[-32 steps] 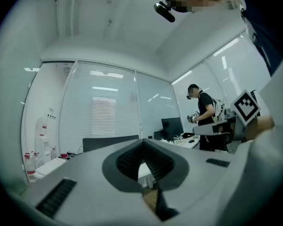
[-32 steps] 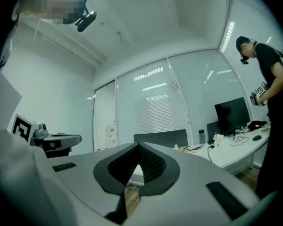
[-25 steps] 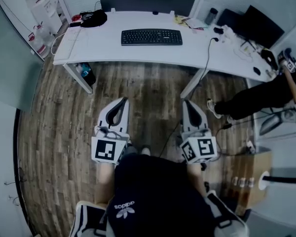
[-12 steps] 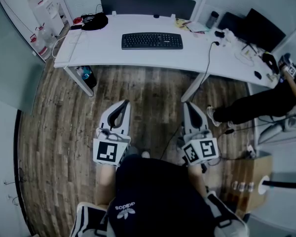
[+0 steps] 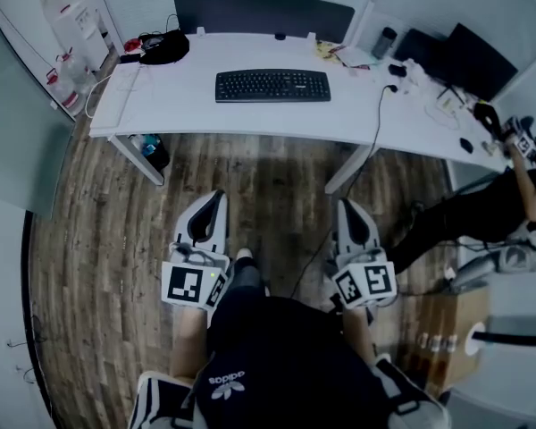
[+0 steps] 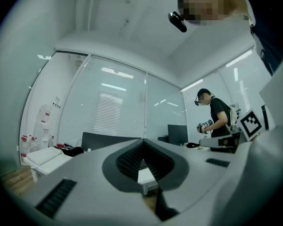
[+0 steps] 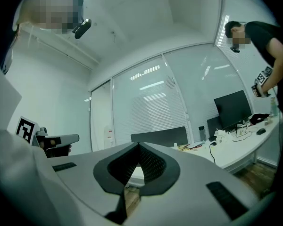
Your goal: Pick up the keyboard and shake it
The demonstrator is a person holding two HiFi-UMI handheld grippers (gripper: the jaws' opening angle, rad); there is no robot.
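A black keyboard [image 5: 272,85] lies flat near the middle of a long white desk [image 5: 196,105] in the head view. My left gripper [image 5: 216,195] and right gripper [image 5: 347,206] hang over the wooden floor, well short of the desk, both pointing toward it. Each is shut with nothing between its jaws. In the left gripper view the shut left gripper [image 6: 142,147] fills the lower frame, with the white desk [image 6: 45,157] small beyond it. The right gripper view shows the closed right gripper [image 7: 137,149] the same way.
A black bag [image 5: 165,46] sits at the desk's left end; a cup, cables and clutter [image 5: 402,61] crowd its right side near a dark monitor [image 5: 473,56]. Another person [image 5: 482,213] stands at the right. A cardboard box [image 5: 442,324] rests on the floor at my right.
The desk and keyboard have shifted slightly in the head view as I step closer. Both grippers stay shut and held low in front of me.
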